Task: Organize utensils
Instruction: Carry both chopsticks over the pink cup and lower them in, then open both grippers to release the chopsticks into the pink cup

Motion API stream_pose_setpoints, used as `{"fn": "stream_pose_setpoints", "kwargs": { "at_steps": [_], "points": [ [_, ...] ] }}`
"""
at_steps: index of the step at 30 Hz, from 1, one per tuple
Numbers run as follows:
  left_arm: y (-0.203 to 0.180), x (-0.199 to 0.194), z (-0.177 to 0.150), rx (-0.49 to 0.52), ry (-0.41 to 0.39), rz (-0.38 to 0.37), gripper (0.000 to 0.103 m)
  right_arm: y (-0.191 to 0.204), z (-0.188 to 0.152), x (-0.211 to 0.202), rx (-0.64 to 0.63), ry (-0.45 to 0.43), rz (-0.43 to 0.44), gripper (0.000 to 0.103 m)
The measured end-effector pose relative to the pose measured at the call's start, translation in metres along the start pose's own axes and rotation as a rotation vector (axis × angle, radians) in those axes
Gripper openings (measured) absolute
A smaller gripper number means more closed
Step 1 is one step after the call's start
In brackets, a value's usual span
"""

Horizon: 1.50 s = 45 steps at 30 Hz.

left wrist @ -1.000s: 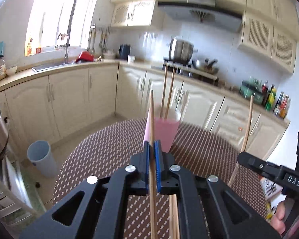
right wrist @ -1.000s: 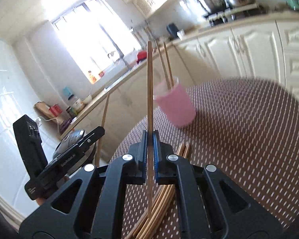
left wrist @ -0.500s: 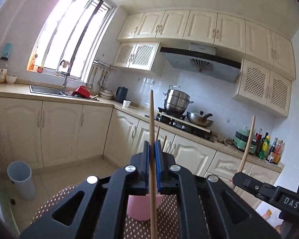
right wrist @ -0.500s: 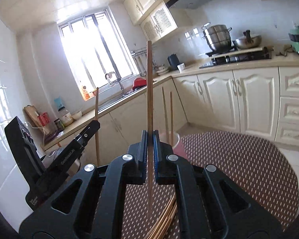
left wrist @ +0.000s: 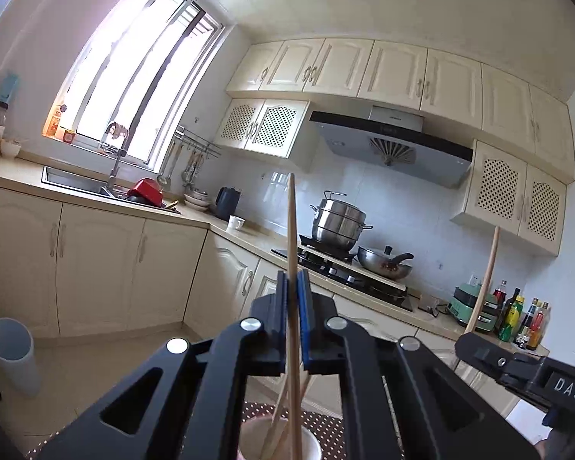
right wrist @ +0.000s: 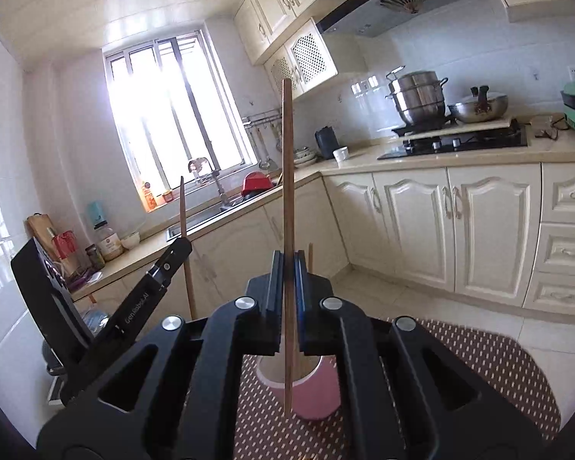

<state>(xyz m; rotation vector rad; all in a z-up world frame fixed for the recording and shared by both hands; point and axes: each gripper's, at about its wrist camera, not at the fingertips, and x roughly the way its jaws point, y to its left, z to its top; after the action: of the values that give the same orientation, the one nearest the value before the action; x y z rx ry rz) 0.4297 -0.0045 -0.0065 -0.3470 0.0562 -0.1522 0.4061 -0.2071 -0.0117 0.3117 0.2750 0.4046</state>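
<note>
My left gripper (left wrist: 294, 287) is shut on a pale wooden chopstick (left wrist: 292, 230) that stands upright between its blue pads. Its lower end hangs over the pink cup (left wrist: 310, 442), which holds two chopsticks and sits low in the left wrist view. My right gripper (right wrist: 288, 268) is shut on a darker wooden chopstick (right wrist: 286, 161), also upright, its tip hanging in front of the pink cup (right wrist: 318, 395) on the dotted brown table mat (right wrist: 479, 356). Each wrist view shows the other gripper (left wrist: 517, 368) (right wrist: 172, 257) with its chopstick.
Cream cabinets (right wrist: 441, 222) and a counter with a sink (left wrist: 76, 184), a stove with pots (left wrist: 341, 226) and bottles (left wrist: 517, 318) ring the room. A pale bin (left wrist: 11, 356) stands on the floor at the left.
Both grippers have risen with their chopsticks and tipped up toward level. The cup and table have dropped to the bottom of both views, and the chopsticks lying on the table are out of sight.
</note>
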Motion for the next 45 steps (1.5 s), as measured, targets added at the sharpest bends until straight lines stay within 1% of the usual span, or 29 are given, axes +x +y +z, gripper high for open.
{"fn": "stream_pose_setpoints", "kwargs": {
  "at_steps": [4, 7, 10, 14, 16, 18, 20, 21, 22, 23, 25, 28, 30, 34, 38, 39, 40, 41, 42, 43, 44, 45],
  "points": [
    [0.004, 0.026, -0.001, -0.008, 0.008, -0.009, 0.006, 0.0, 0.007, 0.016, -0.008, -0.008, -0.004, 0.006],
    [0.007, 0.041, -0.004, -0.001, 0.003, -0.009, 0.006, 0.0, 0.009, 0.026, -0.011, -0.026, -0.033, 0.006],
    [0.007, 0.051, -0.01, 0.022, -0.009, 0.012, 0.006, -0.003, 0.009, 0.037, 0.003, -0.034, -0.033, 0.006],
    [0.011, 0.063, -0.024, 0.053, -0.021, 0.024, 0.006, -0.012, 0.003, 0.056, 0.012, -0.002, -0.024, 0.006],
    [0.012, 0.07, -0.03, 0.076, -0.009, 0.03, 0.006, -0.013, -0.002, 0.064, -0.004, 0.018, -0.027, 0.006],
    [0.013, 0.071, -0.037, 0.103, -0.013, 0.051, 0.006, -0.013, -0.009, 0.069, -0.016, 0.033, -0.028, 0.006],
    [0.014, 0.071, -0.043, 0.136, -0.012, 0.049, 0.006, -0.012, -0.014, 0.073, -0.025, 0.043, -0.029, 0.006],
    [0.014, 0.07, -0.045, 0.146, -0.009, 0.061, 0.006, -0.013, -0.017, 0.074, -0.022, 0.047, -0.03, 0.006],
    [0.015, 0.071, -0.046, 0.141, 0.0, 0.062, 0.006, -0.014, -0.019, 0.076, -0.012, 0.058, -0.025, 0.006],
    [0.019, 0.073, -0.047, 0.113, 0.033, 0.035, 0.006, -0.014, -0.018, 0.079, -0.006, 0.075, -0.017, 0.006],
    [0.024, 0.073, -0.049, 0.092, 0.057, 0.027, 0.006, -0.014, -0.02, 0.08, -0.004, 0.09, -0.016, 0.006],
    [0.026, 0.071, -0.055, 0.14, 0.059, 0.057, 0.006, -0.01, -0.024, 0.08, -0.049, 0.09, -0.045, 0.006],
    [0.028, 0.07, -0.06, 0.151, 0.08, 0.051, 0.006, -0.01, -0.031, 0.083, -0.052, 0.125, -0.035, 0.006],
    [0.034, 0.064, -0.071, 0.167, 0.12, 0.054, 0.006, -0.01, -0.046, 0.093, -0.067, 0.188, -0.049, 0.006],
    [0.036, 0.058, -0.079, 0.196, 0.141, 0.069, 0.006, -0.016, -0.056, 0.098, -0.019, 0.234, -0.062, 0.007],
    [0.037, 0.056, -0.08, 0.204, 0.144, 0.075, 0.008, -0.017, -0.058, 0.099, -0.014, 0.24, -0.071, 0.007],
    [0.036, 0.055, -0.081, 0.213, 0.15, 0.076, 0.019, -0.017, -0.059, 0.099, -0.014, 0.248, -0.075, 0.008],
    [0.036, 0.052, -0.081, 0.226, 0.154, 0.072, 0.033, -0.018, -0.06, 0.098, -0.013, 0.254, -0.077, 0.009],
    [0.035, 0.05, -0.081, 0.232, 0.151, 0.072, 0.034, -0.018, -0.062, 0.097, -0.011, 0.255, -0.08, 0.011],
    [0.036, 0.046, -0.081, 0.241, 0.144, 0.074, 0.034, -0.019, -0.063, 0.094, -0.011, 0.255, -0.091, 0.021],
    [0.036, 0.044, -0.081, 0.245, 0.145, 0.076, 0.034, -0.02, -0.065, 0.092, -0.011, 0.257, -0.099, 0.044],
    [0.036, 0.042, -0.082, 0.249, 0.149, 0.082, 0.034, -0.021, -0.066, 0.089, -0.002, 0.254, -0.111, 0.062]
  ]
}}
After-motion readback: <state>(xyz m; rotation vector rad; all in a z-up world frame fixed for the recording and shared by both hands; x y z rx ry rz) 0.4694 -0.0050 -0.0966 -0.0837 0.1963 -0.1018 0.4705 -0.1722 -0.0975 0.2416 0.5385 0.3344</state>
